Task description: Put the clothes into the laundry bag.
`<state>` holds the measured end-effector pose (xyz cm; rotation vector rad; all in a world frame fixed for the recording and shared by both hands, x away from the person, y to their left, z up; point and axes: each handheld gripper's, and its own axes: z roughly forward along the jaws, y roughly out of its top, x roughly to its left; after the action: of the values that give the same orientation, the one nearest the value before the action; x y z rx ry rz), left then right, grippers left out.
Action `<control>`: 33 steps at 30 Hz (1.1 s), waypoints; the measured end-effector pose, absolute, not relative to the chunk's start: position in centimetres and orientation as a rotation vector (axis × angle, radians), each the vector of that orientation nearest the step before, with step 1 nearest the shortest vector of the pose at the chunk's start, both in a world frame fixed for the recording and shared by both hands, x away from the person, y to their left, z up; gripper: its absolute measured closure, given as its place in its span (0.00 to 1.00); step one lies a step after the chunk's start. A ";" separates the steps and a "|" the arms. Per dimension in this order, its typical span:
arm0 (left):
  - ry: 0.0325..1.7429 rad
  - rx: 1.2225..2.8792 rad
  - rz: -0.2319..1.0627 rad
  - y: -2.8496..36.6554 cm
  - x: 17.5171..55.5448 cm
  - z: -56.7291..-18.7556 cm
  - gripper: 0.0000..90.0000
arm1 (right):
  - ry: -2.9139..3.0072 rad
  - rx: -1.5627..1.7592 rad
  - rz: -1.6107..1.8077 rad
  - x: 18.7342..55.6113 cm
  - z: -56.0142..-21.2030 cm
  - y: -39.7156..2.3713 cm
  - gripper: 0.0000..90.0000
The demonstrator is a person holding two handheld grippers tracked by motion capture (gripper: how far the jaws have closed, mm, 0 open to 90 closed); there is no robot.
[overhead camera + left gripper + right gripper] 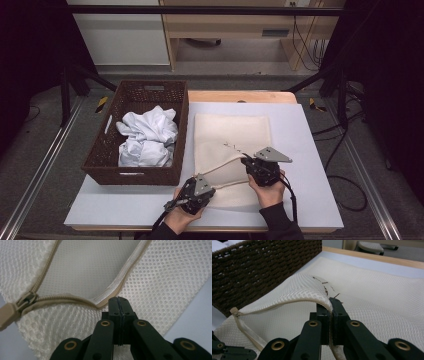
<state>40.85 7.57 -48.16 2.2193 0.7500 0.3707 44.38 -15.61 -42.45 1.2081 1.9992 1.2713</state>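
A cream mesh laundry bag with a beige zipper (231, 145) lies flat on the pale grey table top (310, 165), just right of a dark brown woven basket (102, 150) holding crumpled white cloth (147, 137). Its zipper is open — the right gripper (331, 301) is clamped on the upper edge of the opening and holds it raised off the layer below. The left gripper (117, 300) is clamped together on the lower zipper edge, near the beige zipper pull (11, 312).

Cream mesh bag (231, 145), brown woven basket (137, 145)
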 end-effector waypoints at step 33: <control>0.700 1.998 0.456 10.6 40.2 -40.3 0.49 | 2.013 1.218 1.291 43.8 -43.2 -16.1 0.97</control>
<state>40.16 10.63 -40.33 1.9977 0.7003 0.4561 43.84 -16.11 -43.18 1.2183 2.0128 1.2906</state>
